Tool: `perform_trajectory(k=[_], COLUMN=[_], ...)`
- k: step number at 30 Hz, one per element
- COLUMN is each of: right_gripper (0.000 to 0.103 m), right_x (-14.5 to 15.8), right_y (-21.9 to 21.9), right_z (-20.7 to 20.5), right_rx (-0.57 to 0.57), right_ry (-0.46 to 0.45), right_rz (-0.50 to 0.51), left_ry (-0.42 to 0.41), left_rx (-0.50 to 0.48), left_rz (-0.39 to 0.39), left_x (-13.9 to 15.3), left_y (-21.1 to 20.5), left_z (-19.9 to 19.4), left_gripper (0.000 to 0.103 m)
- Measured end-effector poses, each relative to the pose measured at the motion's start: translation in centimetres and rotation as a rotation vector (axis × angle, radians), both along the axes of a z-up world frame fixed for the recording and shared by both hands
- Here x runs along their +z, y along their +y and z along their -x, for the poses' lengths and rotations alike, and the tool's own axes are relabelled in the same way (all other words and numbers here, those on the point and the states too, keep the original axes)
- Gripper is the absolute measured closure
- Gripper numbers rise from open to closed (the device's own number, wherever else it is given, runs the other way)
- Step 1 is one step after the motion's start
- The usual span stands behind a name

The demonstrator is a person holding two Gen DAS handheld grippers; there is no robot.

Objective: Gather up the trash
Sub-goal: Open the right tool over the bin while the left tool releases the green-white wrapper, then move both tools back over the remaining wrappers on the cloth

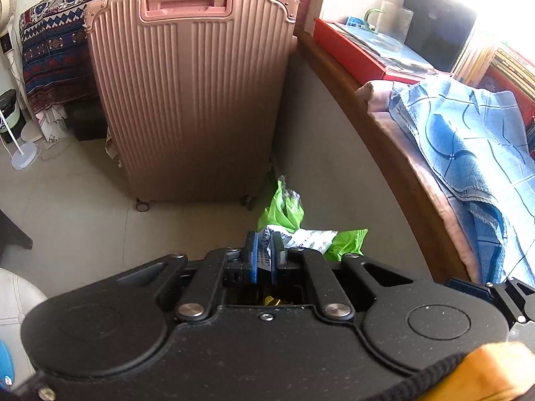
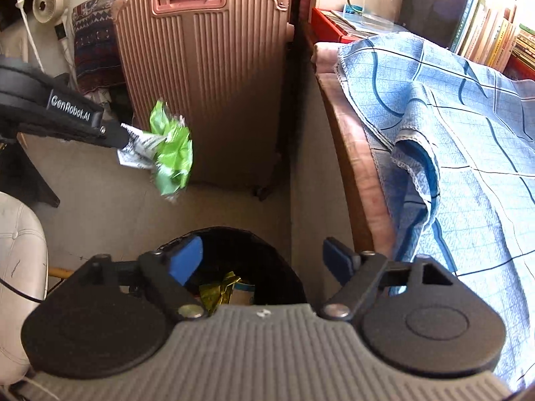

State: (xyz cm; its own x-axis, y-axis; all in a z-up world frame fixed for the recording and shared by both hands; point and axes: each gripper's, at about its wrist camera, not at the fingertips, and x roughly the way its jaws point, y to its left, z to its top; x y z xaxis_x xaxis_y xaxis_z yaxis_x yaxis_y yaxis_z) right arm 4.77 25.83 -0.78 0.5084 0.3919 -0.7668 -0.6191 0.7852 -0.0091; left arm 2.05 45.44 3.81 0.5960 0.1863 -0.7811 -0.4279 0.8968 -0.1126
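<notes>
Right under the cam sits the black trash bin (image 2: 267,260), w/ a gold wrapper (image 2: 219,289) & other bits already inside. Over it hangs the right gripper (image 2: 262,260), blue pads spread wide, nothing between them.

Up in the air to the left, the left gripper (image 2: 122,137) is pinching a crumpled green & white wrapper (image 2: 169,150) tight by its white end. From its own cam the pads (image 1: 254,254) sit pressed together on the white bit, green part sticking out past them.

Step now, I think: right side's drop looks done, left side's wrapper goes in next. Next move needs the left gripper right over the bin mouth, then let go.

Wrapper's long side runs from the pads out to the right & down a bit, green end hanging toward the floor (image 2: 100,207), near the pink suitcase (image 2: 207,83). Bed w/ blue sheet (image 2: 451,133) is on the right.
</notes>
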Motion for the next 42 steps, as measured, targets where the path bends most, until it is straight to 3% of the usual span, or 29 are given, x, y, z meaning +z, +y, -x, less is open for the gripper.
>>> perform_trajectory(k=[3,8,9,11,12,13,18,20,22,30,37,42], right_gripper=[0.011,0.009,0.008,0.008,0.008,0.008,0.006,0.004,0.002,0.000,0.000,0.000], right_x=[0.1,0.2,0.3,0.3,0.3,0.3,0.3,0.3,0.4,0.8,3.0,4.3], right_y=[-0.2,0.1,0.1,0.0,0.0,-0.1,-0.1,-0.1,-0.1,-0.2,-0.1,-1.0], right_z=[-0.3,-0.3,-0.3,-0.5,-0.4,-0.3,0.1,0.2,0.3,0.2,1.6,0.9], right_rx=[-0.001,0.010,0.008,0.002,0.001,0.001,0.011,0.012,0.013,0.034,0.091,0.045], right_ry=[0.018,0.007,0.007,0.012,0.015,0.016,0.010,0.007,0.000,0.002,-0.130,-0.211], right_rz=[-0.037,-0.017,-0.019,-0.024,-0.025,-0.026,-0.021,-0.023,-0.022,-0.038,-0.100,-0.107], left_ry=[0.007,0.013,0.016,0.027,0.023,0.013,0.017,0.021,0.021,0.015,-0.026,-0.043], left_rx=[-0.019,-0.040,-0.051,-0.065,-0.064,-0.059,-0.067,-0.065,-0.052,-0.019,-0.019,-0.051], left_rz=[-0.009,-0.006,0.004,0.014,0.012,0.004,-0.017,-0.022,-0.025,0.008,0.015,0.009], left_x=[-0.1,-0.1,0.0,0.1,0.2,0.3,0.5,0.5,0.6,0.9,2.0,2.8], left_y=[-0.4,-0.9,-0.9,-0.9,-1.0,-1.1,-1.5,-1.5,-1.5,-0.5,-0.9,-2.1], left_z=[0.1,0.1,0.1,-0.2,-0.2,-0.1,-0.1,0.0,0.0,-0.3,-1.3,-2.7], left_gripper=[0.097,0.095,0.090,0.069,0.046,0.037,0.037,0.033,0.024,0.014,0.007,0.004])
